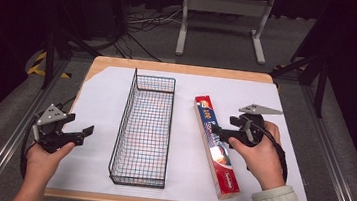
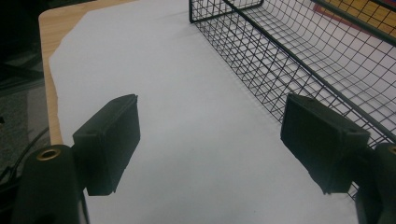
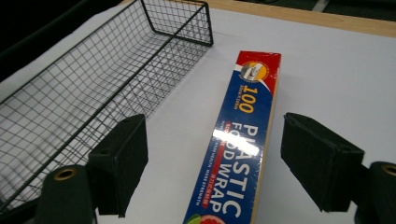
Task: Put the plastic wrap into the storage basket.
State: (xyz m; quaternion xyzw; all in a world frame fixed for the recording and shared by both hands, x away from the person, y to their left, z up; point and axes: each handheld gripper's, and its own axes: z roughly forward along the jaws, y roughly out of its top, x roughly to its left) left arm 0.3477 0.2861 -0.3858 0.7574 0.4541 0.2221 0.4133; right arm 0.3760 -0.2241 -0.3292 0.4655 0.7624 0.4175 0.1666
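Note:
A long blue and red box of plastic food wrap (image 1: 217, 147) (image 3: 238, 140) lies on the white sheet, right of a black wire basket (image 1: 144, 129) (image 3: 93, 79) (image 2: 299, 60). My right gripper (image 1: 221, 131) (image 3: 212, 163) hovers over the box's middle, open, one jaw on each side of it and apart from it. My left gripper (image 1: 85, 133) (image 2: 210, 144) is open over bare white sheet left of the basket, with nothing between its jaws. The basket holds nothing.
A white sheet (image 1: 101, 102) covers most of the wooden table (image 1: 180, 69). A metal stand (image 1: 222, 19) and cables lie on the floor beyond the table's far edge. Metal rails run along both sides of the table.

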